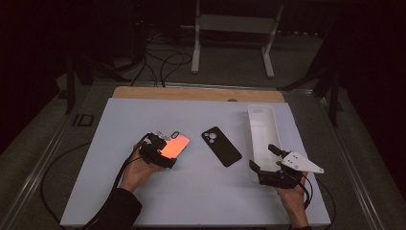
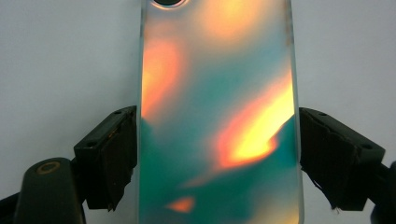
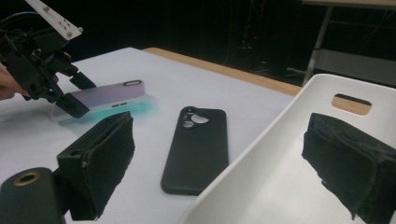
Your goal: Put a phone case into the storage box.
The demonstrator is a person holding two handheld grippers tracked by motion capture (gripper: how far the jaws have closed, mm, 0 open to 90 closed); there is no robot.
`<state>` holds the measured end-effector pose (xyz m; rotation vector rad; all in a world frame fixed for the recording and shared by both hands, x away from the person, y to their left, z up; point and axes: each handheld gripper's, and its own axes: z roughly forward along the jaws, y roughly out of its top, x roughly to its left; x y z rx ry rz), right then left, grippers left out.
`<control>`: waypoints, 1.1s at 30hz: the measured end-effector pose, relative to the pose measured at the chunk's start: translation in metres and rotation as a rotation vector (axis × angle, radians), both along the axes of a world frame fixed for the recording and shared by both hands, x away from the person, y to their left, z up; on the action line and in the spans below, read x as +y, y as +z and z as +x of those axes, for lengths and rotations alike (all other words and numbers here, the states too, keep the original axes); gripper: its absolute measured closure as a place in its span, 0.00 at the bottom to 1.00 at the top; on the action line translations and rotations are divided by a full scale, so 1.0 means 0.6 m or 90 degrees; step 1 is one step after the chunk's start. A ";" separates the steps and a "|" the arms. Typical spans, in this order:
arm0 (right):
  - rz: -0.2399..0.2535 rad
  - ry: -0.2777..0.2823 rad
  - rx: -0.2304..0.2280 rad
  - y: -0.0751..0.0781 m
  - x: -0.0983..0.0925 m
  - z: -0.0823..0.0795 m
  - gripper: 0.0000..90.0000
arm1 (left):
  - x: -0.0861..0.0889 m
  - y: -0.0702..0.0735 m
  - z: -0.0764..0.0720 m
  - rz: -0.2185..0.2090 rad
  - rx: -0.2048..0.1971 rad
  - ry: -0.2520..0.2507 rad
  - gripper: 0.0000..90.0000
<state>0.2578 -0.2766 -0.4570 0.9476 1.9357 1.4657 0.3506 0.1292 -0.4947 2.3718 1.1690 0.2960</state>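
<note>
The left claw grips an iridescent phone case by its two long sides, both pads pressed against the edges; the case shimmers orange and teal. In the high view, claw and case sit left of the table's middle, well in from its left edge, the case's far end tilted toward the far edge. The right claw stands wide with nothing gripped, its jaws straddling the near wall of a long white tray that lies along the table's right edge. A black phone case lies flat on the white table between the iridescent case and the tray, touching neither.
</note>
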 end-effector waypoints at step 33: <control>0.030 0.091 0.054 0.054 0.012 0.042 0.10 | -0.036 0.106 -0.059 -0.073 -0.223 -0.043 0.19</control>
